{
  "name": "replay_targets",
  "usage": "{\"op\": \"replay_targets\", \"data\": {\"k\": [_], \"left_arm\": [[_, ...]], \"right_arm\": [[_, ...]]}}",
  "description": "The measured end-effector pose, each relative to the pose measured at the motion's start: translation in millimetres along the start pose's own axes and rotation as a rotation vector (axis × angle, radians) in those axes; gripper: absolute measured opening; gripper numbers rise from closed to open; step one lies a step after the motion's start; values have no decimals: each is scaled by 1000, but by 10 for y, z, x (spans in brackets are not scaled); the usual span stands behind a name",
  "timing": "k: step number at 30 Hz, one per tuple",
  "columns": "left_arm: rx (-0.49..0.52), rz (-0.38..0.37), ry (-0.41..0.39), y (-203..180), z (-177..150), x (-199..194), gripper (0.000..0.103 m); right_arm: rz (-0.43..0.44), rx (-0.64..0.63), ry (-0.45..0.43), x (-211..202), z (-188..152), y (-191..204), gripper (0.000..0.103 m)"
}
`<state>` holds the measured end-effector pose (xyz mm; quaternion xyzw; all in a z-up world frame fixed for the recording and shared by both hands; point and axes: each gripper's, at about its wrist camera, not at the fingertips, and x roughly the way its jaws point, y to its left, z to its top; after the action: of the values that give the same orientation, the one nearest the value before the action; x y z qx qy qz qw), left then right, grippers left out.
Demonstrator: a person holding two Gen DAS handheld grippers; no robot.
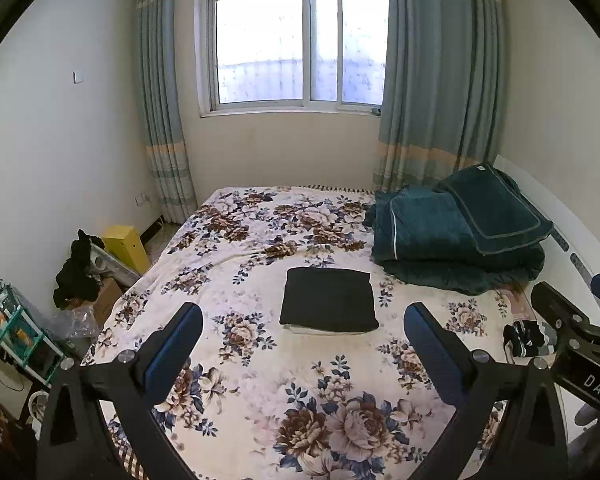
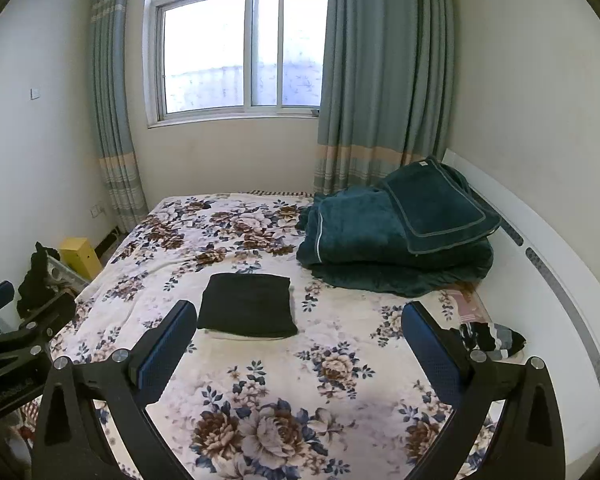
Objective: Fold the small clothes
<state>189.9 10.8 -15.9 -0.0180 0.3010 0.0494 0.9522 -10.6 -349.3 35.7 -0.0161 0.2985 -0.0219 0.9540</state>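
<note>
A folded black garment [image 1: 329, 300] lies flat on a folded white piece in the middle of the floral bed cover [image 1: 260, 380]; it also shows in the right wrist view [image 2: 247, 305]. A small crumpled black, white and grey garment [image 1: 528, 338] lies at the bed's right edge, also seen in the right wrist view [image 2: 492, 338]. My left gripper [image 1: 303, 330] is open and empty, held above the bed short of the black garment. My right gripper [image 2: 298, 330] is open and empty, to the right of the left one.
A stack of dark green blankets [image 1: 460, 236] fills the bed's far right corner by the white headboard [image 2: 560, 280]. Left of the bed on the floor stand a yellow box [image 1: 126, 246], dark clothes on boxes [image 1: 76, 272] and a cluttered rack [image 1: 16, 332].
</note>
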Motion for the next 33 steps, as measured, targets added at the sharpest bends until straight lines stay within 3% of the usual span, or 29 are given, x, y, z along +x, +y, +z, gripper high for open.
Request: {"op": "replay_targets", "data": {"k": [33], "left_arm": [[4,26,-44,-96,104,-179,103]], "right_arm": [[21,-4,-19,-44,39,0,103]]}}
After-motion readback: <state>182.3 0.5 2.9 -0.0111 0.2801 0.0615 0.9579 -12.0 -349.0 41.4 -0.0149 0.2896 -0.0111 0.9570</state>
